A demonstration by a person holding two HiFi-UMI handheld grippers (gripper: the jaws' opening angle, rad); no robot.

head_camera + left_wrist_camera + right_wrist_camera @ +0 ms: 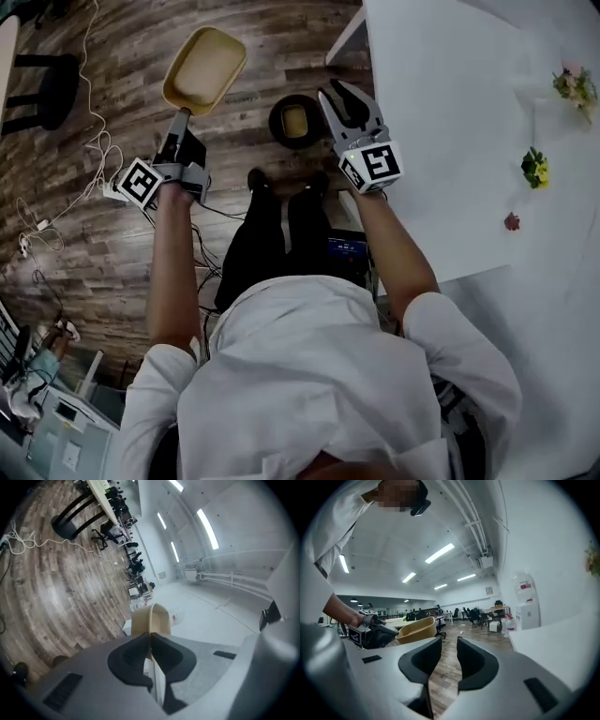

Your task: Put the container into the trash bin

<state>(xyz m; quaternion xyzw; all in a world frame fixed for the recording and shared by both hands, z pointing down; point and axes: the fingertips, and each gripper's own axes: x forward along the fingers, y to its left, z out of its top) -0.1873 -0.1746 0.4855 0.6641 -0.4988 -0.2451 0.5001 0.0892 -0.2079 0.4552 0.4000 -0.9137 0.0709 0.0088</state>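
1. Wood floor [112, 253], with a white bench [450, 131] at the right.
2. The left gripper [180, 120] pinches the container [204, 67] by its rim, up in the air near the trash bin [276, 122].
3. The right gripper [349, 103] is half open and empty.
4. The container looks light and stiff, so the rim seems a good place to hold.

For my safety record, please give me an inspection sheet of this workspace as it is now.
Surface: white table at the person's right.
Job's things: tan oval container held over the brown wooden plank floor; black round trash bin on the floor, something tan inside.
Clutter: small yellow flower and small red piece on the table.
Grippers: left gripper, fingers shut on the container's rim; right gripper open, empty.
Cables: white cables loose on the floor.
Surroundings: black stool.
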